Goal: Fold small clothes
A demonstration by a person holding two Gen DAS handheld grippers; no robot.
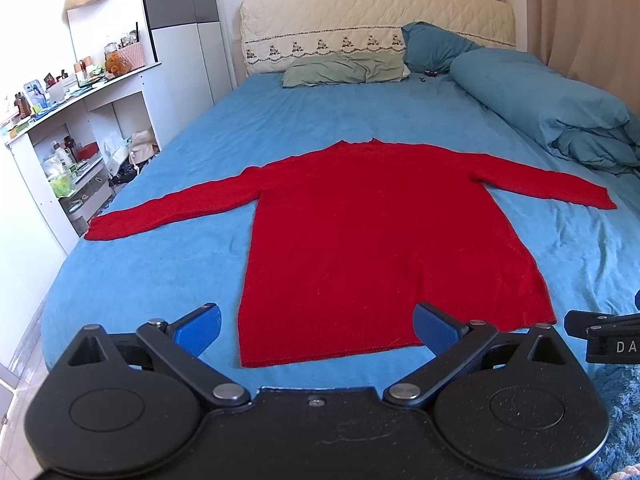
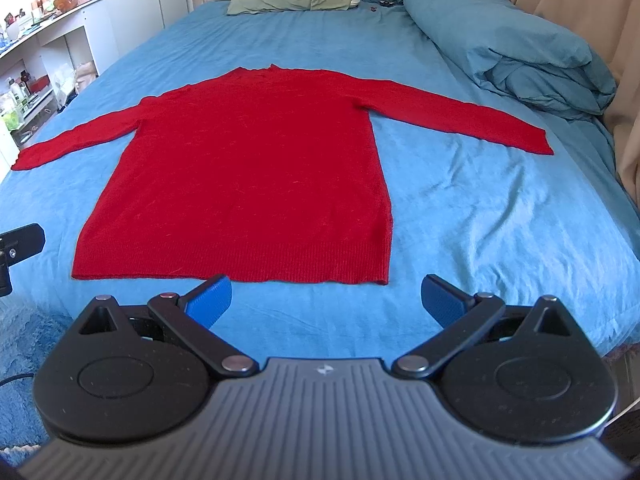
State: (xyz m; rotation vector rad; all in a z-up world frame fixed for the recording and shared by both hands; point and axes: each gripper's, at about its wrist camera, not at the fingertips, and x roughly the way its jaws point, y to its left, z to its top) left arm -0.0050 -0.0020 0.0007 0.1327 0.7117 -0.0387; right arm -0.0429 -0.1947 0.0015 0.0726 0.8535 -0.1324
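Observation:
A red knit sweater (image 1: 360, 232) lies flat on the blue bed sheet (image 1: 160, 264), both sleeves spread sideways, hem toward me, collar toward the headboard. It also shows in the right wrist view (image 2: 248, 168). My left gripper (image 1: 318, 326) is open and empty, held just short of the hem's left half. My right gripper (image 2: 326, 300) is open and empty, just short of the hem's right corner. Its body shows at the right edge of the left wrist view.
A rolled teal duvet (image 1: 552, 108) and pillows (image 1: 344, 70) lie at the far right and head of the bed. White shelves (image 1: 68, 132) with clutter stand left of the bed. A curtain (image 2: 592, 20) hangs on the right. A blue shaggy rug (image 2: 24, 344) lies at the bed's foot.

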